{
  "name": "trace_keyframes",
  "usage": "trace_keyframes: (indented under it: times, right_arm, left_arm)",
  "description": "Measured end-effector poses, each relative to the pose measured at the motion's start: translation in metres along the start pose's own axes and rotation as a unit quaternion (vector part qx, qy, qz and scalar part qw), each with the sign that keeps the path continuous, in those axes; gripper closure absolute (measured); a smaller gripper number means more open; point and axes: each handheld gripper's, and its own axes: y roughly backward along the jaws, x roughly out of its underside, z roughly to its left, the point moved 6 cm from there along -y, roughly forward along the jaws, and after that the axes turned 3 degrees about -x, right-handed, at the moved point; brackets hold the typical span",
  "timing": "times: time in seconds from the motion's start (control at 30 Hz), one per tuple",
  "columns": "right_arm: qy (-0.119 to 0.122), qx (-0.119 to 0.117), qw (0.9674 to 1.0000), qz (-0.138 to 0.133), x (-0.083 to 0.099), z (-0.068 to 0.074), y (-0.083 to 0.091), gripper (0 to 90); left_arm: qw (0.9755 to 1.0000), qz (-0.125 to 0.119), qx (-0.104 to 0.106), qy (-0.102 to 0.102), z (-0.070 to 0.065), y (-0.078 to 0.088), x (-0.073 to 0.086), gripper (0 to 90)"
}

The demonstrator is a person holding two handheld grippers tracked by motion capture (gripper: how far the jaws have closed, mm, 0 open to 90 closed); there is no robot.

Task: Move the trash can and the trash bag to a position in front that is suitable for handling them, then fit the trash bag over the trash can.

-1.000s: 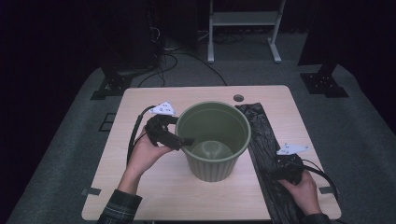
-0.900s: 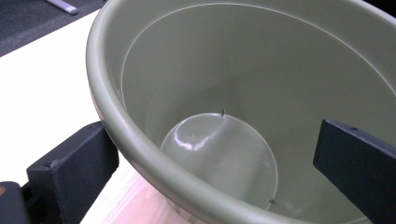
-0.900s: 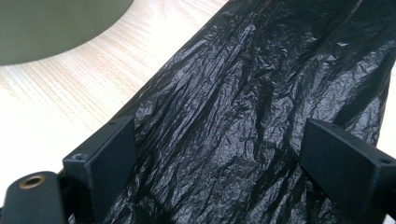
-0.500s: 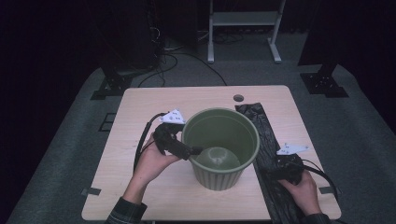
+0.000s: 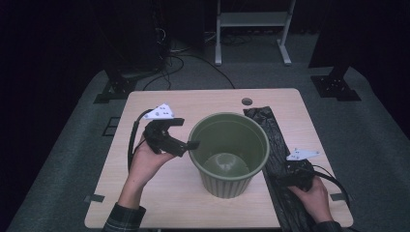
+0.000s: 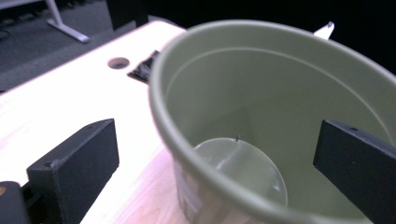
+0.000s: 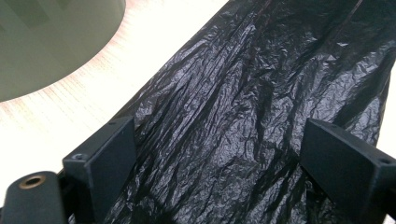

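An empty olive-green plastic bin [image 5: 227, 154] stands upright in the middle of the wooden table [image 5: 193, 101]. My left gripper [image 5: 185, 134] is open at the bin's left rim. In the left gripper view [image 6: 215, 154] its jaws stand wide apart, one outside the bin [image 6: 261, 93] and one over its inside, with the wall between them untouched. A crumpled black plastic bag [image 5: 263, 123] lies flat along the table's right side. My right gripper [image 5: 296, 170] hovers open low over the bag's near part [image 7: 261, 93], jaws spread [image 7: 224, 172], nothing held. The bin's side [image 7: 46, 37] is at that view's upper left.
A round cable hole [image 5: 247, 101] sits near the table's far edge, seen too in the left gripper view [image 6: 118, 62]. Bare wood [image 5: 159, 193] lies left of and in front of the bin. Black stand feet [image 5: 113, 89] and a grey rack [image 5: 251, 29] are on the floor beyond.
The bin has shifted slightly right and toward me with the left hand following. The left gripper's jaws now stand spread at the rim. The right gripper has stayed over the bag.
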Motion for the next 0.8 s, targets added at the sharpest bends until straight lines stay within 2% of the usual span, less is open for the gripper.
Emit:
trace_keyframes:
  times: [0.07, 0.1, 0.17, 0.3, 0.37, 0.4, 0.47, 0.5, 0.57, 0.67, 0.7, 0.8]
  right_arm:
    - [0.000, 0.000, 1.0000, 0.000, 0.000, 0.000, 0.000, 9.8]
    - [0.000, 0.000, 1.0000, 0.000, 0.000, 0.000, 0.000, 9.8]
    - [0.000, 0.000, 1.0000, 0.000, 0.000, 0.000, 0.000, 9.8]
    - [0.000, 0.000, 1.0000, 0.000, 0.000, 0.000, 0.000, 9.8]
    - [0.000, 0.000, 1.0000, 0.000, 0.000, 0.000, 0.000, 9.8]
    - [0.000, 0.000, 1.0000, 0.000, 0.000, 0.000, 0.000, 9.8]
    - [0.000, 0.000, 1.0000, 0.000, 0.000, 0.000, 0.000, 9.8]
    - [0.000, 0.000, 1.0000, 0.000, 0.000, 0.000, 0.000, 9.8]
    - [0.000, 0.000, 1.0000, 0.000, 0.000, 0.000, 0.000, 9.8]
    - [0.000, 0.000, 1.0000, 0.000, 0.000, 0.000, 0.000, 9.8]
    - [0.000, 0.000, 1.0000, 0.000, 0.000, 0.000, 0.000, 9.8]
    - [0.000, 0.000, 1.0000, 0.000, 0.000, 0.000, 0.000, 9.8]
  left_arm:
    - [1.0000, -0.005, -0.006, 0.002, 0.002, 0.010, 0.003, 0.0]
    - [1.0000, -0.005, -0.006, 0.002, 0.002, 0.010, 0.003, 0.0]
    - [0.9998, -0.010, -0.018, 0.004, 0.006, 0.024, 0.011, 0.0]
    - [0.9995, -0.004, -0.028, 0.012, 0.010, 0.032, 0.030, 0.0]
    - [0.9995, -0.003, -0.028, 0.016, 0.010, 0.033, 0.036, 0.0]
    - [0.9993, -0.002, -0.029, 0.022, 0.012, 0.033, 0.049, 0.0]
    - [0.9993, -0.001, -0.029, 0.023, 0.013, 0.033, 0.054, 0.0]
    - [0.9992, 0.002, -0.029, 0.029, 0.015, 0.031, 0.067, 0.0]
    - [0.9991, 0.008, -0.028, 0.030, 0.015, 0.029, 0.077, 0.0]
    - [0.9990, 0.019, -0.031, 0.027, 0.016, 0.023, 0.095, 0.0]
    - [0.9990, 0.019, -0.031, 0.027, 0.016, 0.023, 0.095, 0.0]
    - [0.9988, 0.029, -0.033, 0.023, 0.015, 0.016, 0.117, 0.0]
